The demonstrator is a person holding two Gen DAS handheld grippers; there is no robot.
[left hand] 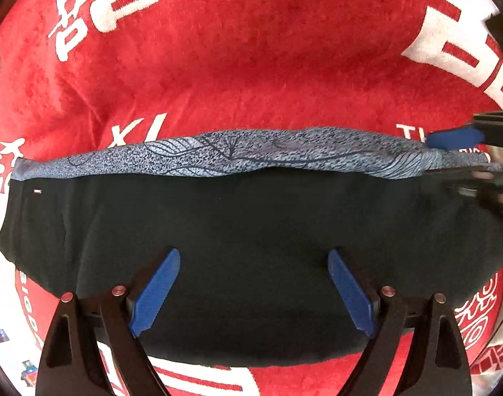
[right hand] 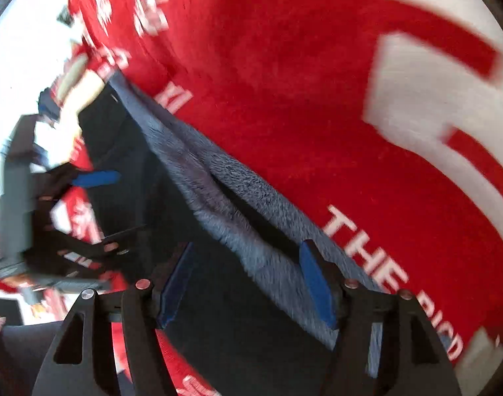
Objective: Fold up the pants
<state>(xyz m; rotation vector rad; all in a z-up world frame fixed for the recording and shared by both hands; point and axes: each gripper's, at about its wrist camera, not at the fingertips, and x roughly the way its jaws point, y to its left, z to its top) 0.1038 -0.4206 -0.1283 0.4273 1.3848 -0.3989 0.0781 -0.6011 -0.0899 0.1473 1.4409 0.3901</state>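
Both views are bright and evenly lit, with strong fisheye bending and dark corners at the rim. The left wrist view is sharp: the red cloth [left hand: 268, 49] shows its pile and the black pants [left hand: 251, 231] stay nearly featureless, with only the right edge smeared. The right wrist view is motion-blurred throughout, its white lettering [right hand: 367, 247] streaked and the upper left washed out.

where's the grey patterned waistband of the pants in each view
Left wrist: the grey patterned waistband runs level across the middle, above the black pants.
Right wrist: it slants from upper left to lower right, blurred, between the open fingers.
Shared landmark: the red blanket with white lettering beyond it.
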